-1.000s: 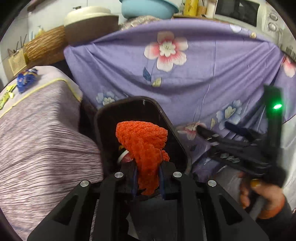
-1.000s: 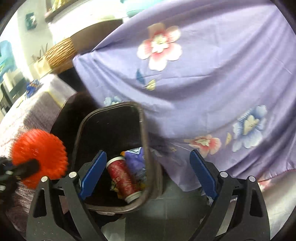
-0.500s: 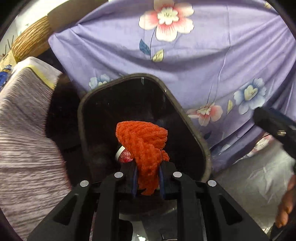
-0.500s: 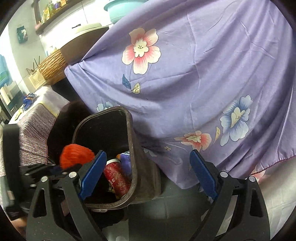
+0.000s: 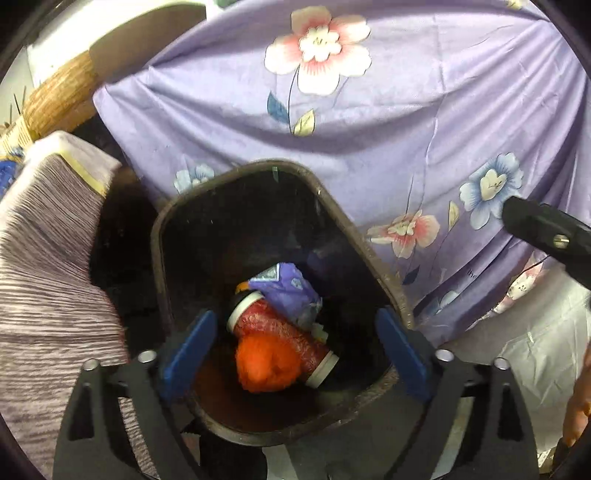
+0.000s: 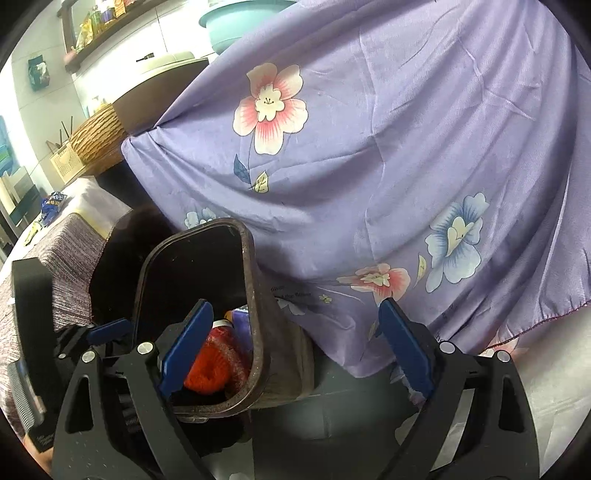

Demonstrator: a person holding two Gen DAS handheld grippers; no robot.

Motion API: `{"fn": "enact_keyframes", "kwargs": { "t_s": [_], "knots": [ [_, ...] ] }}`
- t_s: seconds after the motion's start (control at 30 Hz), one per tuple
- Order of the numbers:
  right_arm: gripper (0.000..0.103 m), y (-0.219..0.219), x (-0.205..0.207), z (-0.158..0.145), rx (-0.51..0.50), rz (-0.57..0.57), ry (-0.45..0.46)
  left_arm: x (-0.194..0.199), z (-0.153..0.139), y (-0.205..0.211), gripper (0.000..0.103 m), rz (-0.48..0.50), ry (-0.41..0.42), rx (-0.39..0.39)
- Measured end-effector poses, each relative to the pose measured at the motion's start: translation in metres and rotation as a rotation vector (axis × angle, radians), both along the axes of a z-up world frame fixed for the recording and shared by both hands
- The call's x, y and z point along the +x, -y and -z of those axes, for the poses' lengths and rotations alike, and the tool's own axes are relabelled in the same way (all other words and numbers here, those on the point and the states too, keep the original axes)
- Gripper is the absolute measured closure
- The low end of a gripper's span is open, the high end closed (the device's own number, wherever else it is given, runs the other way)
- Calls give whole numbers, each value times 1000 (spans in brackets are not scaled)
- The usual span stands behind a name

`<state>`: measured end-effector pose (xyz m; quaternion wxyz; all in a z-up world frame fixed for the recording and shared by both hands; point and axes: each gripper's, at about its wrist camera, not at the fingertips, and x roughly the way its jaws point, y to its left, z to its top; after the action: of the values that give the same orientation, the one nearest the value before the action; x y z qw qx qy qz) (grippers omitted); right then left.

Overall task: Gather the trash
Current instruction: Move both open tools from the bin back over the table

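Through the left wrist camera I am looking down into the dark trash bin [image 5: 332, 206], which is standing on the floor against a purple flowered cloth [image 5: 388, 122] that is hanging behind it. My left gripper [image 5: 295, 350] is hovering over the bin's mouth with its blue pads spread wide and nothing between them. Inside the bin, the orange mesh ball [image 5: 267, 362] is lying against a red can [image 5: 284, 328], with a crumpled purple wrapper [image 5: 291, 291] resting just behind the can. A striped grey cloth [image 5: 48, 280] is covering a surface on the left, and a woven basket [image 5: 59, 99] is sitting beyond it. The right gripper's black body is poking in at the right edge, cut off by the frame, and the bin's bottom is too dark for me to read. From the right wrist camera, my right gripper [image 6: 295, 354] is also gaping wide and holding nothing, one pad over the bin's [image 6: 255, 295] opening and the other beside the cloth [image 6: 406, 147]. The bin's wall is hiding most of the trash: I am seeing only part of the orange ball [image 6: 207, 369] and slivers of the can [image 6: 221, 328] and wrapper [image 6: 242, 325]. Behind, a teal basin [image 6: 236, 22] is sitting above the draped cloth and a wall shelf [image 6: 96, 29] is carrying small items too blurred to identify. The left gripper [image 6: 107, 328] is showing partly at the lower left.
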<state>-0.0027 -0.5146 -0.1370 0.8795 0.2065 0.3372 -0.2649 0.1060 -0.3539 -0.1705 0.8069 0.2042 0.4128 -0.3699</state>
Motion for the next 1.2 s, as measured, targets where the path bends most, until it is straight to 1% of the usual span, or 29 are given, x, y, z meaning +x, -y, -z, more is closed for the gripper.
{"fn": "enact_keyframes", "kwargs": {
  "t_s": [0.07,0.23,0.4,0.43,0.53,0.63,0.8,0.9,0.93,1.03,1.2],
  "knots": [
    [13,0,1,-2,-7,2,-1,-8,-11,-4,9,7,30,-24],
    [13,4,1,-9,-16,8,8,-21,-40,-20,5,14,52,-85],
    [10,6,1,-17,-14,16,39,-27,-75,-42,5,0,48,-184],
    [10,5,2,-19,-15,12,45,-29,-84,-48,5,-2,57,-205],
    [9,-1,6,-24,-16,-7,59,-33,-101,-61,5,-3,90,-235],
    [9,-8,11,-27,-19,-31,70,-34,-112,-74,5,-18,112,-247],
    [9,-24,21,-35,-17,-74,92,-33,-131,-105,5,-51,147,-267],
    [9,-37,31,-42,-11,-112,109,-30,-140,-125,5,-52,156,-281],
    [9,-41,34,-44,-9,-122,114,-27,-143,-134,5,-69,160,-283],
    [8,-56,47,-51,-3,-171,128,-21,-151,-156,5,-108,172,-276],
    [8,-92,75,-68,-21,-285,145,-10,-165,-207,5,-186,251,-235]
  ]
}}
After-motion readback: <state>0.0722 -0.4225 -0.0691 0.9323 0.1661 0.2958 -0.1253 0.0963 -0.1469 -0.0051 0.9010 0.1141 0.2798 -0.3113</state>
